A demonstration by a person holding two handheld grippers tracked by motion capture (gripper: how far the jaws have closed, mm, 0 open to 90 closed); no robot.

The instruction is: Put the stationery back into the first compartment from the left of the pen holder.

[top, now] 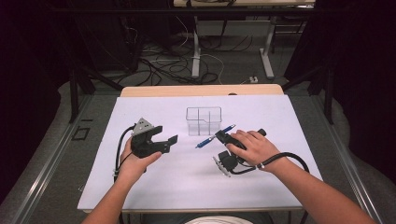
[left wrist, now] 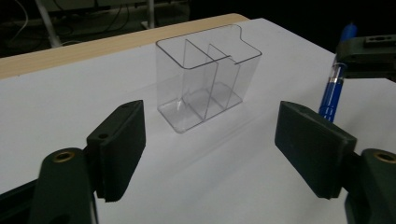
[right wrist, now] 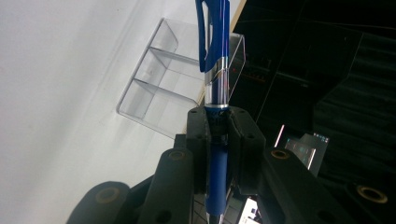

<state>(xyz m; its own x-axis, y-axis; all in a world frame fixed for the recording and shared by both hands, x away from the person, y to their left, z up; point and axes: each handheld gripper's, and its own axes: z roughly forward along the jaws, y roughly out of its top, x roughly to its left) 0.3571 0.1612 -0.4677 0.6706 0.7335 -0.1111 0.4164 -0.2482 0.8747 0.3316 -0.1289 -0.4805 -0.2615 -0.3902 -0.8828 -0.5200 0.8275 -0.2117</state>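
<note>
A clear plastic organizer (top: 203,120) with thin dividers stands upright on the white table top (top: 187,177), a little behind the middle. My right gripper (top: 222,136) is shut on a blue pen (top: 215,136), which slants just right of the organizer and in front of it. In the right gripper view the pen (right wrist: 215,46) runs up between the closed jaws (right wrist: 218,116), with the organizer (right wrist: 154,88) behind it. My left gripper (top: 167,134) is left of the organizer, open and empty. Its own view looks through the jaws (left wrist: 210,140) at the organizer (left wrist: 205,79), with the pen (left wrist: 332,88) at the right.
A wooden strip (top: 201,90) borders the table's far edge. Beyond it are table legs and loose cables on the floor (top: 177,65). Dark frame bars stand at both sides. Bare white surface lies in front of both hands.
</note>
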